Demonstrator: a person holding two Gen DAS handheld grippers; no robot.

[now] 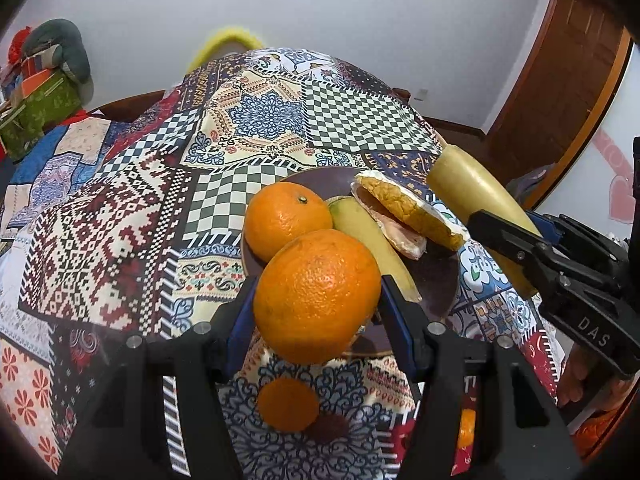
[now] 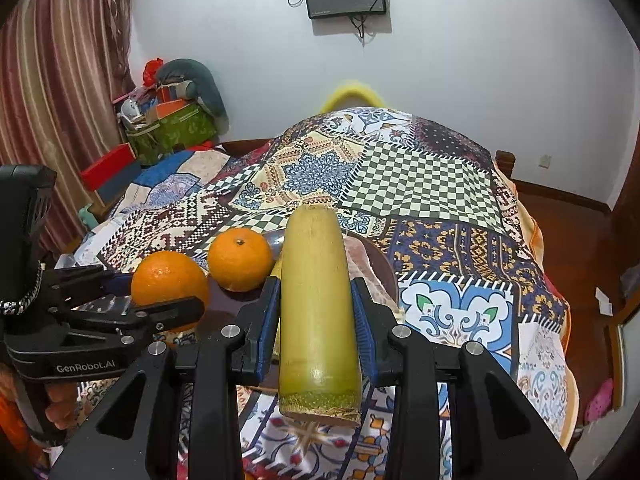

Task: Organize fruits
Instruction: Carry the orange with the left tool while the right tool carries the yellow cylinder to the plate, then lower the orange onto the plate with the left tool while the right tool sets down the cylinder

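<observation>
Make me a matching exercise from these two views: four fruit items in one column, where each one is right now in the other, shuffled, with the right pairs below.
Items
1. Front orange
2. Back orange
3. Sugarcane piece
4. Small orange

Places
A. Lying on the tablecloth in front of the plate
B. Held between the left gripper's fingers
C. Resting on the plate beside the banana
D. Held between the right gripper's fingers

Pairs: 1-B, 2-C, 3-D, 4-A

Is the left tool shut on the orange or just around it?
Shut on it: both blue pads press the orange, which hangs above the plate, clear of the cloth.
</observation>
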